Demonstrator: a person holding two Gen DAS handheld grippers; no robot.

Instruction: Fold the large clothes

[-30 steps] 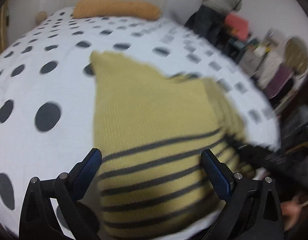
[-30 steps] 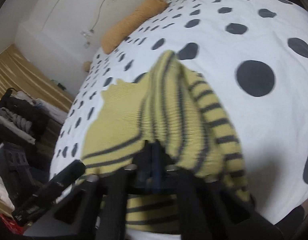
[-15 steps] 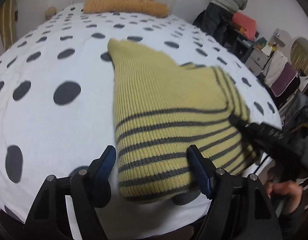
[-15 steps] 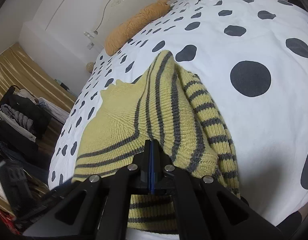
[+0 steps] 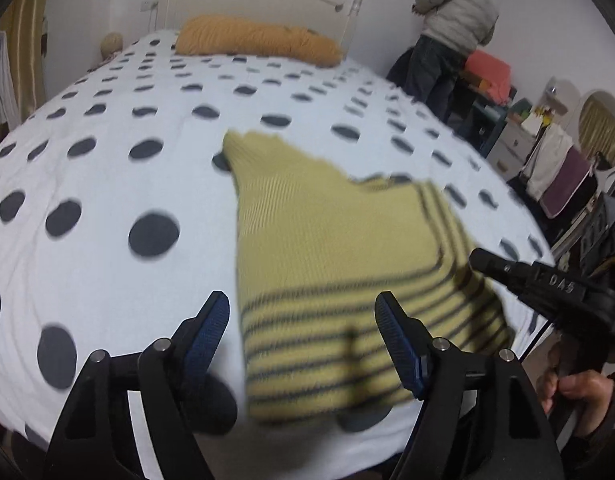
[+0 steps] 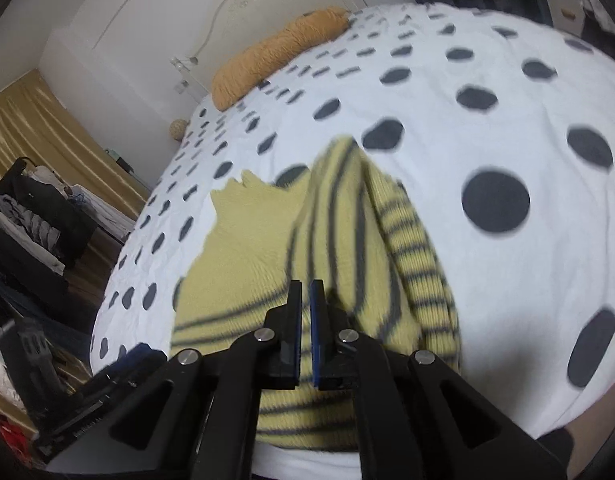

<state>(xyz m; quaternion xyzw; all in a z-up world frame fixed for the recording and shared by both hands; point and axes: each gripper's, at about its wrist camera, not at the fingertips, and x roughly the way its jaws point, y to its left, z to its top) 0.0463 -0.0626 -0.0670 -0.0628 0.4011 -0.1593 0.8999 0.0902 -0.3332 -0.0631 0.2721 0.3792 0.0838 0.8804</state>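
Note:
A yellow knit sweater point(image 5: 327, 240) with dark stripes lies folded on the white dotted bed cover point(image 5: 107, 168), near the bed's front edge. My left gripper point(image 5: 302, 302) hovers open above its striped hem, pads clear of the cloth. In the right wrist view the sweater point(image 6: 247, 248) shows a striped sleeve folded over its right side. My right gripper point(image 6: 306, 284) is shut to a thin slit above the sweater, with nothing between the jaws. Its black body point(image 5: 547, 280) reaches in from the right in the left wrist view, held by a hand point(image 5: 579, 396).
An orange pillow point(image 5: 259, 40) lies at the headboard. A person in a grey jacket point(image 5: 455, 20) stands at the bed's far right beside drawers and clutter point(image 5: 515, 140). Racks of clothes point(image 6: 35, 216) line the floor left of the bed.
My left gripper's jaws narrowed, then it lifted and drew back from the sweater. The right gripper rose a little and its jaws parted to a slit. The sweater stays on the bed.

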